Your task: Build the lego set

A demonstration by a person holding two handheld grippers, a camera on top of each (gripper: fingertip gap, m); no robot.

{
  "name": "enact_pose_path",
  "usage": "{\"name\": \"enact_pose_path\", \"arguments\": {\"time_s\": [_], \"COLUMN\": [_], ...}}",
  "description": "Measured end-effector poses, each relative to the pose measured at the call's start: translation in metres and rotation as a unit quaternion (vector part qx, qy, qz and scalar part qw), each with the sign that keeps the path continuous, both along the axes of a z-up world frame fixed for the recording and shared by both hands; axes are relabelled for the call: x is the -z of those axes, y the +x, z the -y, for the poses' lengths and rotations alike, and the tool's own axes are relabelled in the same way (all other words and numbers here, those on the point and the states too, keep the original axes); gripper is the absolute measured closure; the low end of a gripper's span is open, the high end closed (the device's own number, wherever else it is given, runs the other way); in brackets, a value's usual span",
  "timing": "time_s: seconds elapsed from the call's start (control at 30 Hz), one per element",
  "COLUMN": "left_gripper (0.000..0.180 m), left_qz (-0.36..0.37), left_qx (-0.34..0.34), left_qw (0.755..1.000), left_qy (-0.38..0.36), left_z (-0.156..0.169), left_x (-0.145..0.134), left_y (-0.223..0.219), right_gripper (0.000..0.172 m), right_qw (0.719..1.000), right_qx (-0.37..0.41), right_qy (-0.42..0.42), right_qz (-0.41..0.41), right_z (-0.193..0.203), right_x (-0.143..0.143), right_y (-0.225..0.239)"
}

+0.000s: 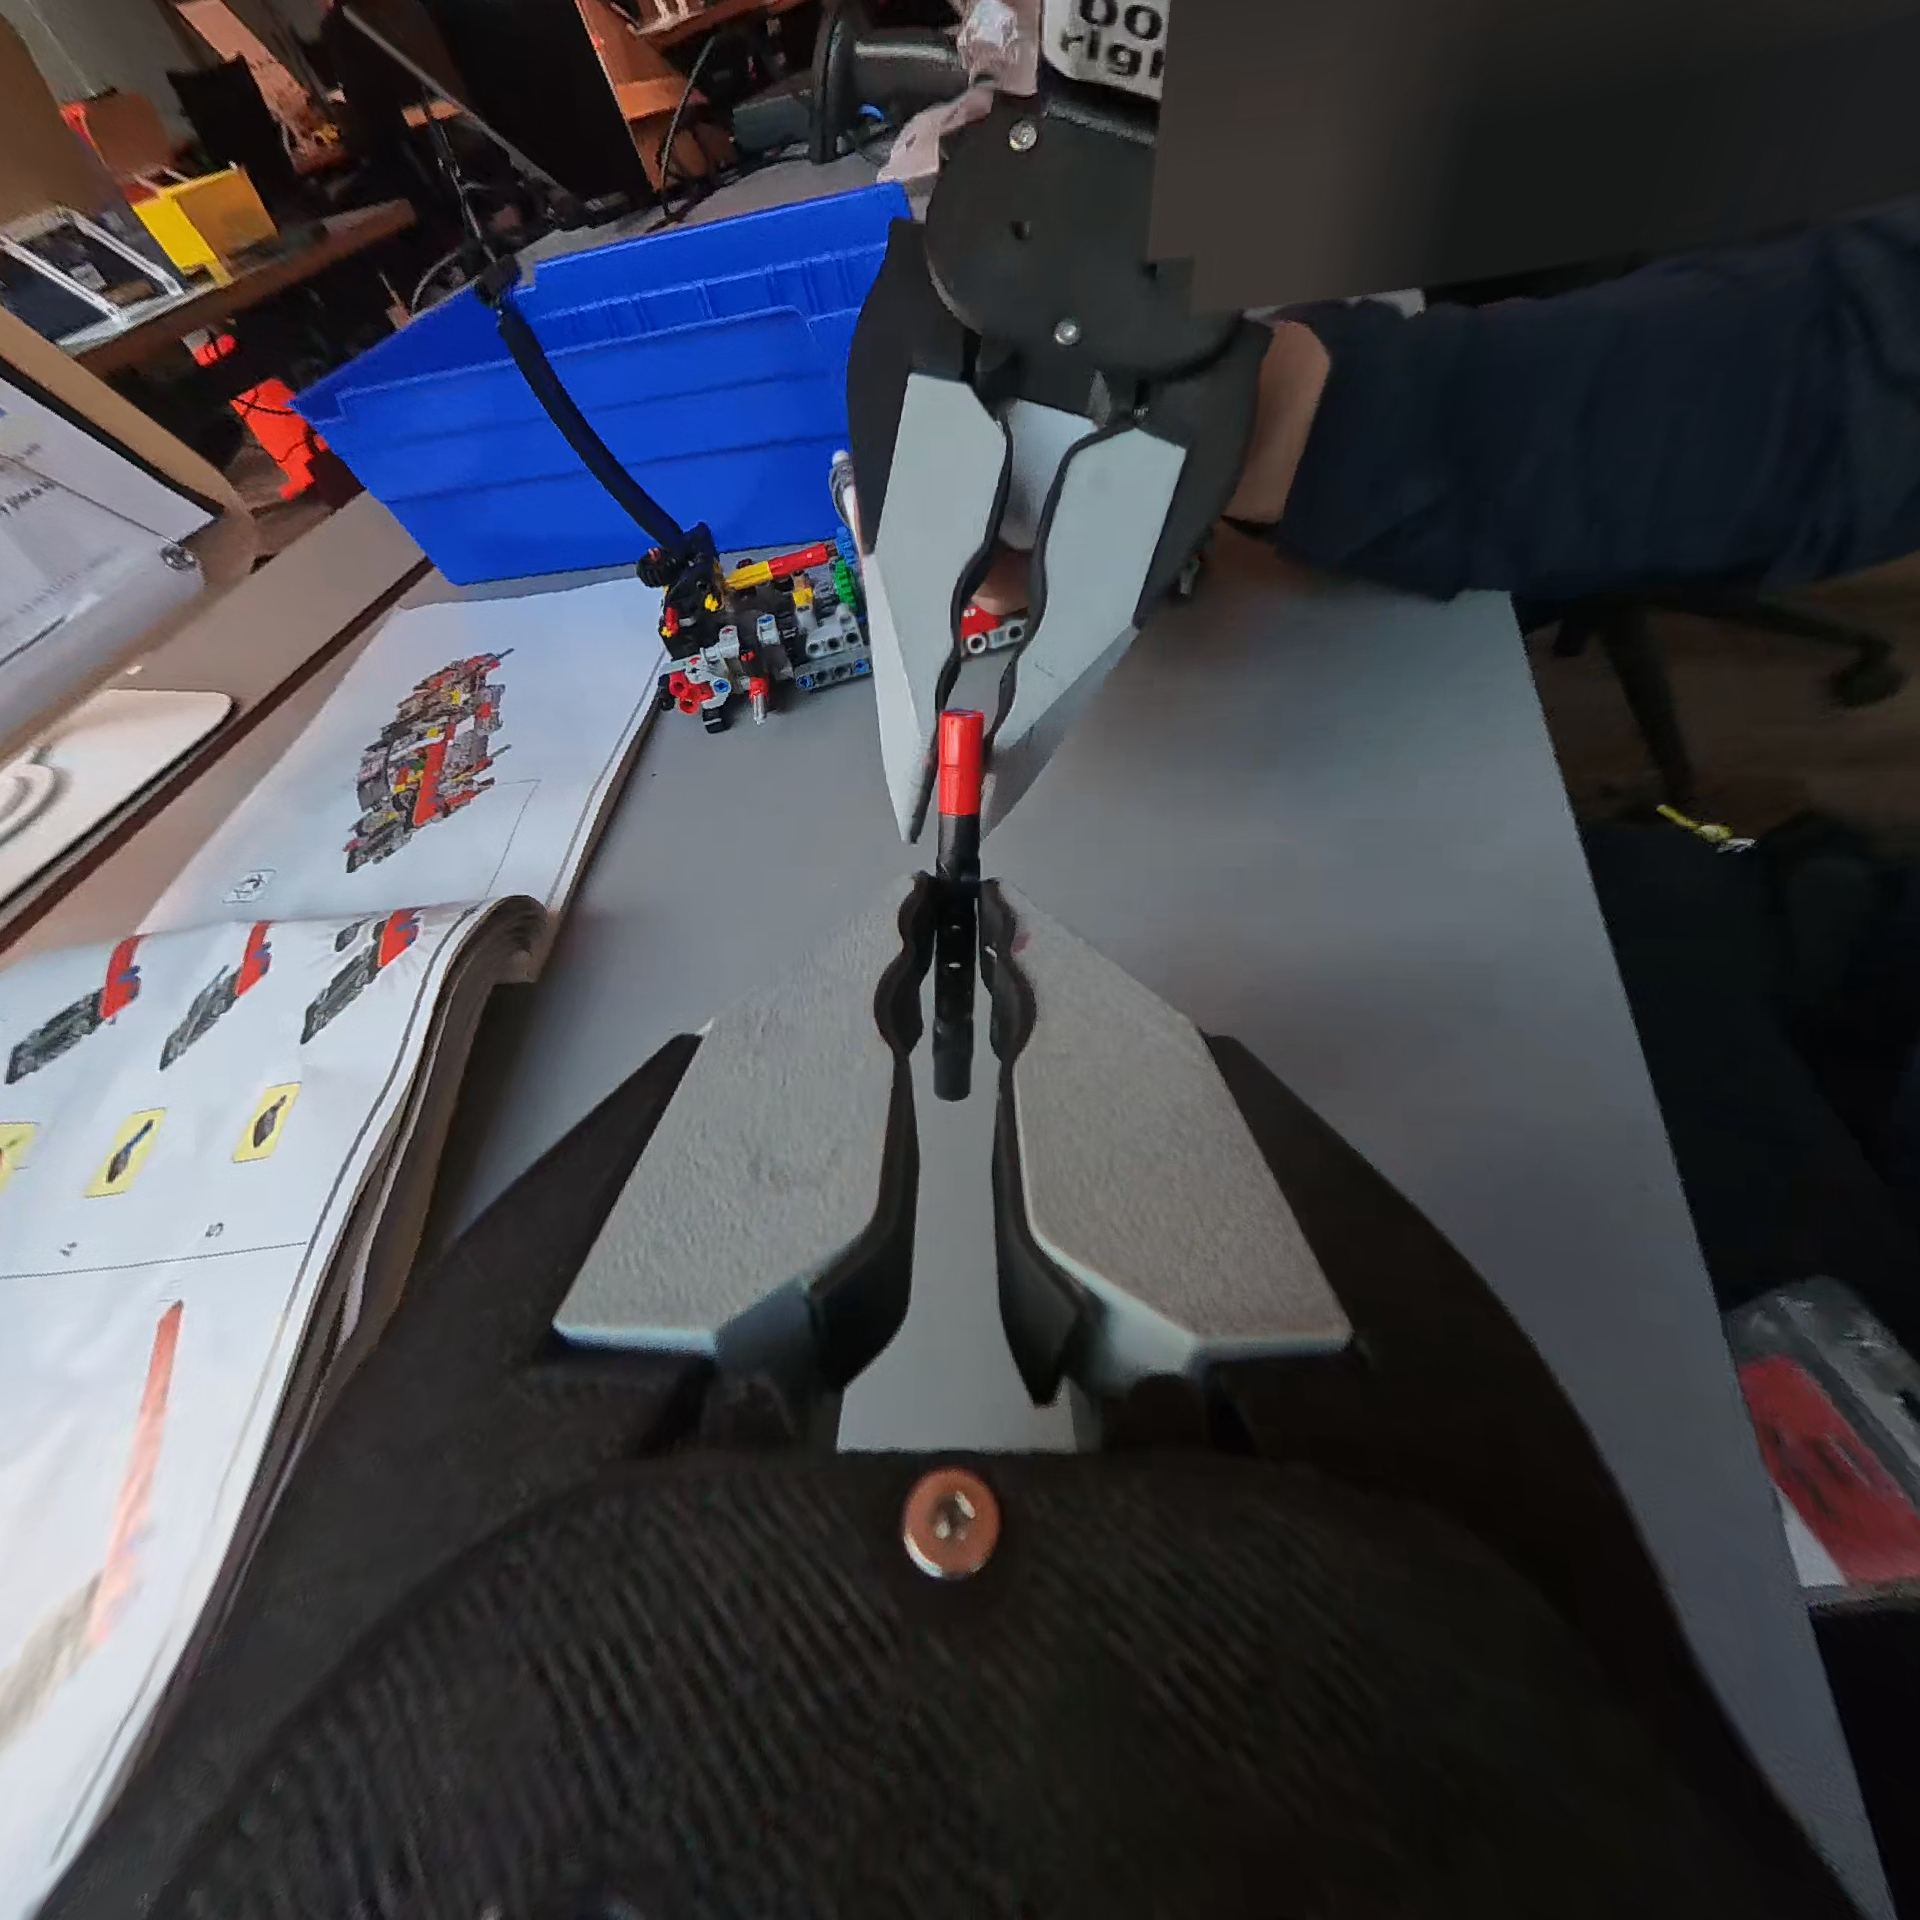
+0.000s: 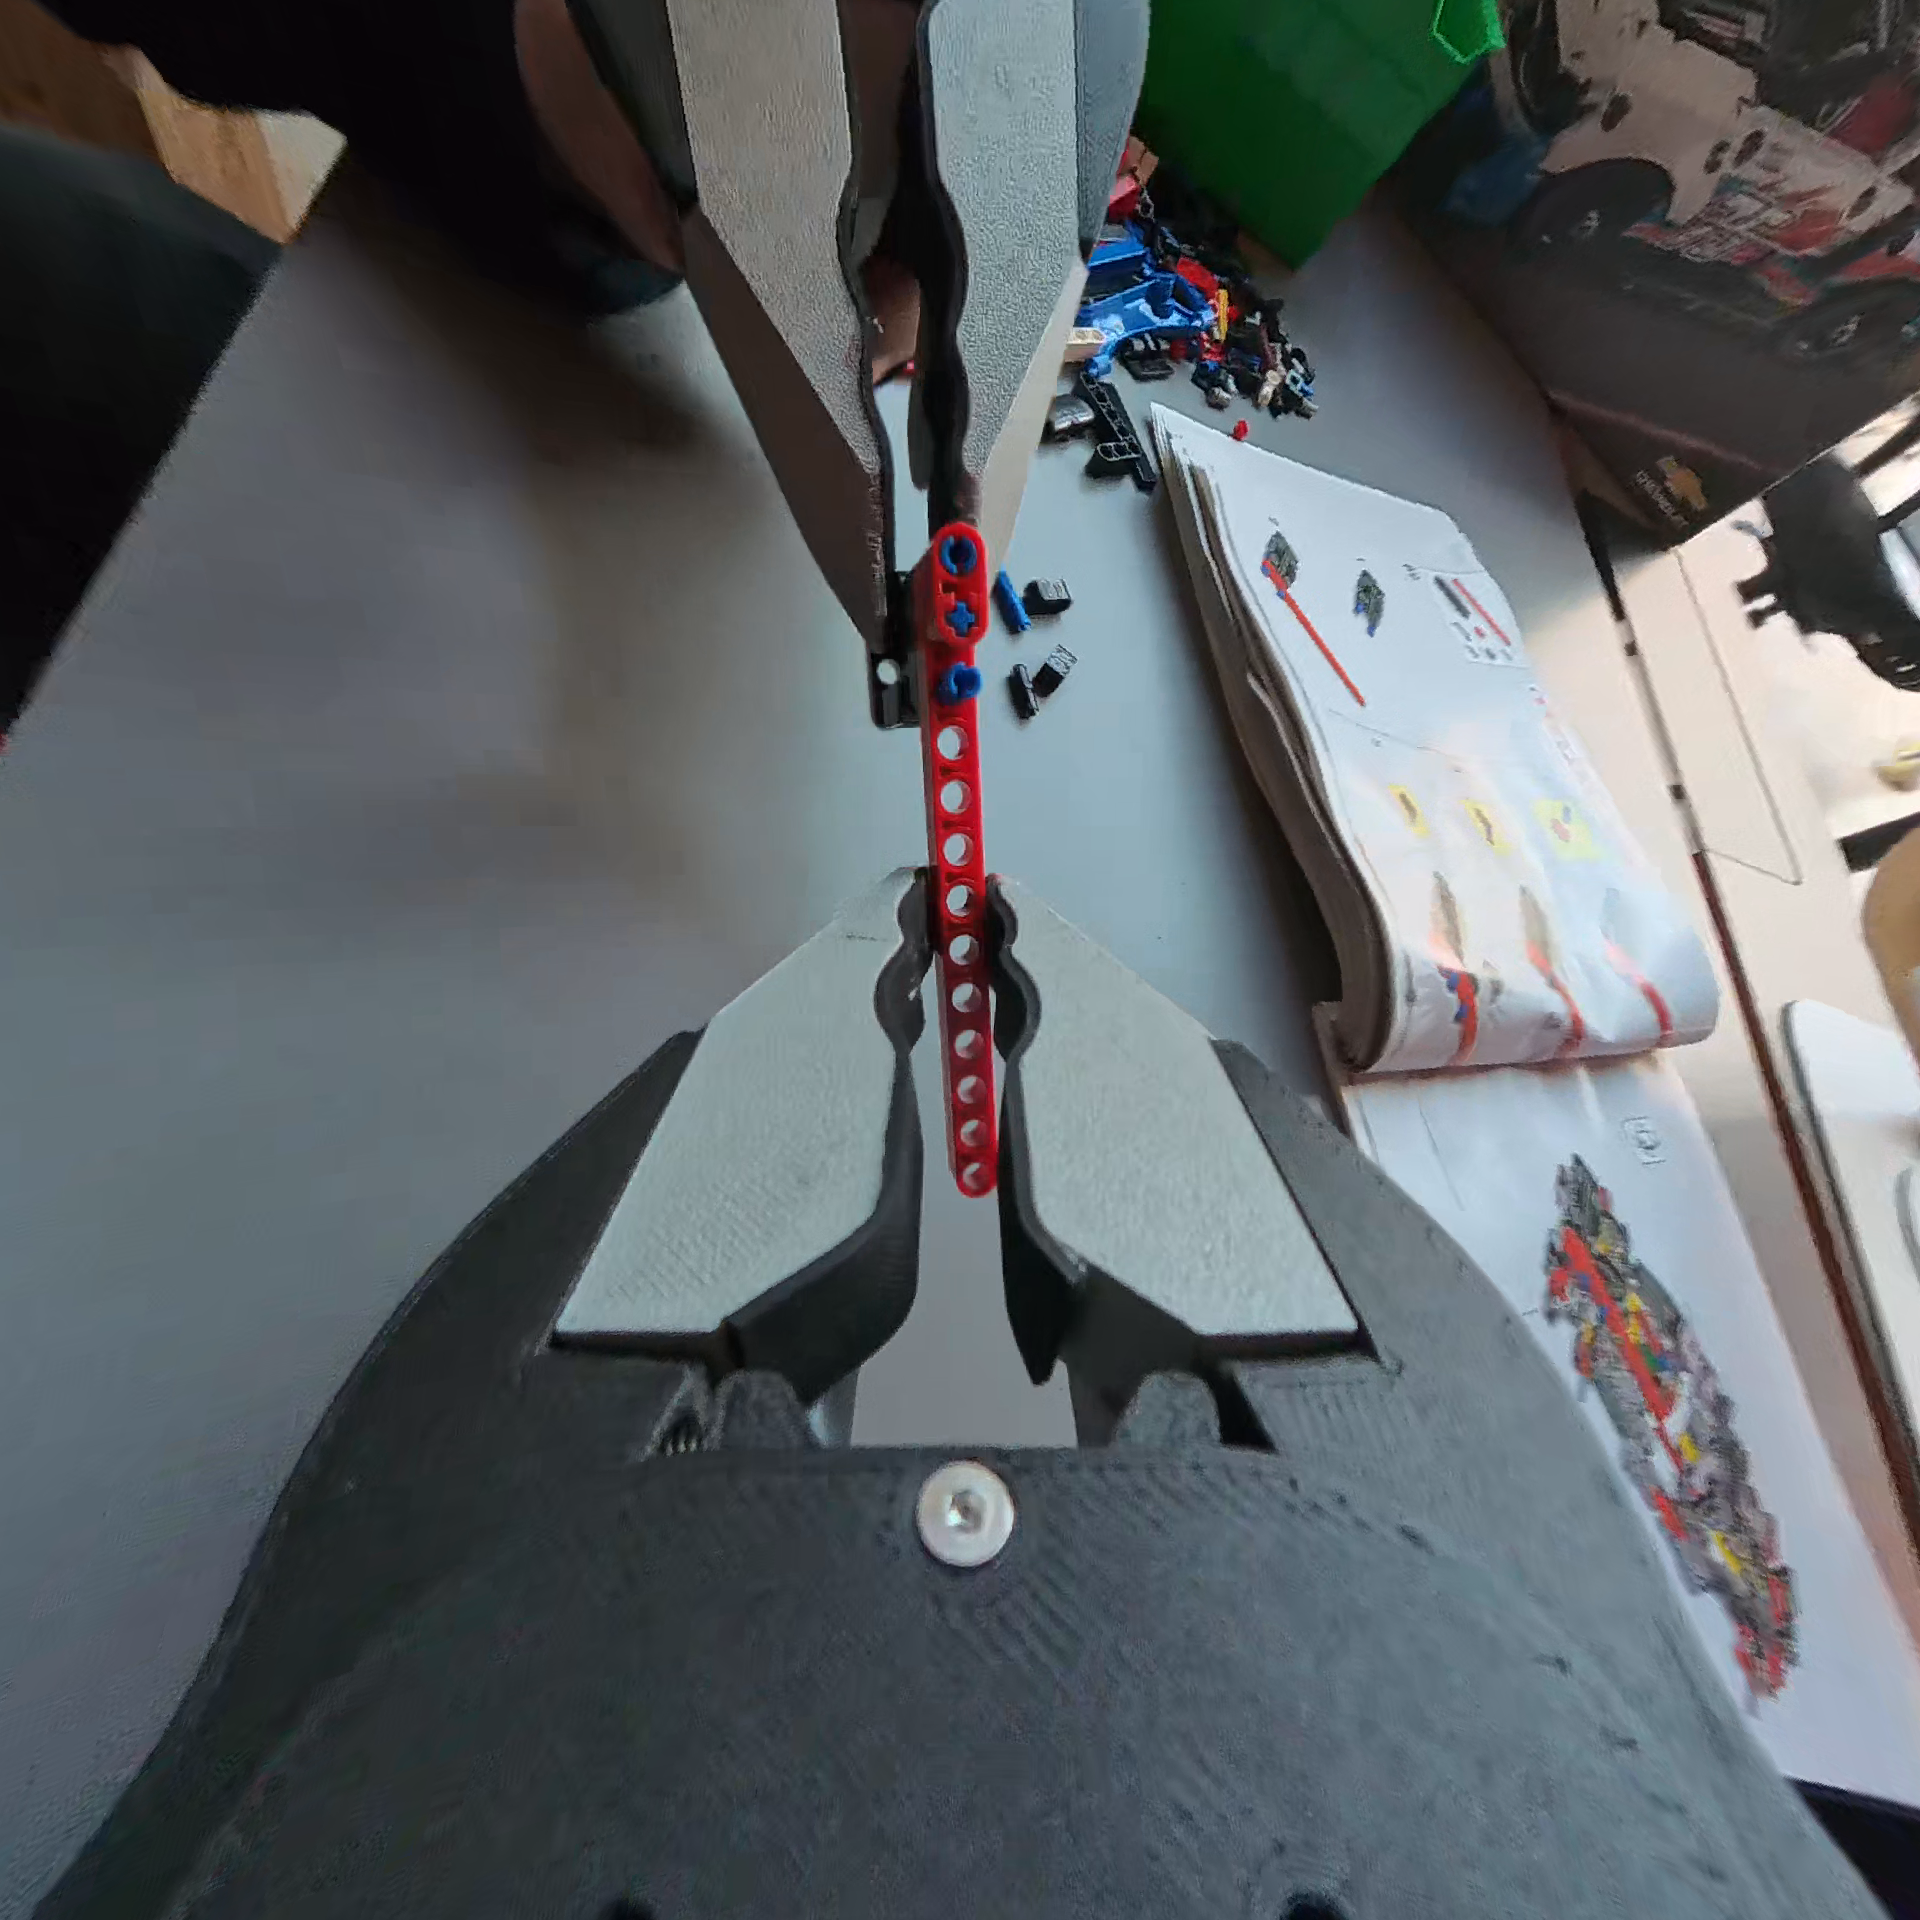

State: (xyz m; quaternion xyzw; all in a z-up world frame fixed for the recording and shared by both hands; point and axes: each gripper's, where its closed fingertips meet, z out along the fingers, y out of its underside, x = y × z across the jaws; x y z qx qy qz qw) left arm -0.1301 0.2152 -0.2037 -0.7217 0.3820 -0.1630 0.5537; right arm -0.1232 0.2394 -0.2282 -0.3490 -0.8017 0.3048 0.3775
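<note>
In the left wrist view, my left gripper (image 1: 954, 894) is shut on a black beam piece (image 1: 954, 987) seen edge-on above the grey table (image 1: 1299, 935). A red part (image 1: 957, 764) sticks out from the beam's far end. My right gripper (image 1: 956, 790) comes down from above with its fingertips around that red part. In the right wrist view, my right gripper (image 2: 956, 883) is shut on a long red beam with holes (image 2: 954, 790). Blue pins (image 2: 961, 681) sit in the beam's far end, beside the black piece (image 2: 891, 675). The left gripper (image 2: 930, 582) holds the black piece there.
An open instruction booklet (image 1: 260, 1039) lies to the left and also shows in the right wrist view (image 2: 1455, 779). A blue bin (image 1: 644, 395) and a partly built model (image 1: 758, 623) stand behind. Loose pieces (image 2: 1195, 312), a green box (image 2: 1299, 104) and a printed carton (image 2: 1714, 208) are far right.
</note>
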Motion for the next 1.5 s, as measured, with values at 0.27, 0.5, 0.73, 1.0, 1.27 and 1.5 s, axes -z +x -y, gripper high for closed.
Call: {"name": "enact_pose_path", "arguments": {"time_s": [0.27, 0.5, 0.73, 1.0, 1.27, 1.5], "left_gripper": [0.175, 0.172, 0.169, 0.165, 0.160, 0.169], "left_qz": [-0.116, -0.131, -0.133, -0.070, -0.037, -0.063], "left_qx": [-0.045, -0.059, -0.079, -0.116, -0.123, -0.090], "left_qw": [0.990, 0.984, 0.978, 0.980, 0.991, 0.992], "left_qy": [-0.059, -0.104, -0.141, -0.145, -0.041, 0.064], "left_z": [0.009, 0.028, 0.056, 0.073, 0.048, 0.033], "left_x": [0.026, 0.036, 0.042, 0.040, 0.025, 0.011], "left_y": [-0.006, -0.003, -0.012, -0.021, -0.023, -0.020], "right_gripper": [0.165, 0.164, 0.145, 0.150, 0.148, 0.151], "right_qw": [0.987, 0.985, 0.992, 0.996, 0.957, 0.934], "right_qx": [-0.003, -0.020, -0.038, -0.014, -0.003, 0.047], "right_qy": [0.161, 0.171, 0.088, -0.057, -0.203, -0.243], "right_qz": [-0.026, 0.021, 0.086, -0.066, -0.208, -0.259], "right_z": [-0.006, -0.001, 0.005, 0.007, 0.014, -0.001], "right_x": [0.011, 0.029, 0.043, -0.031, -0.094, -0.103], "right_y": [-0.004, 0.001, 0.016, 0.004, 0.000, -0.003]}}
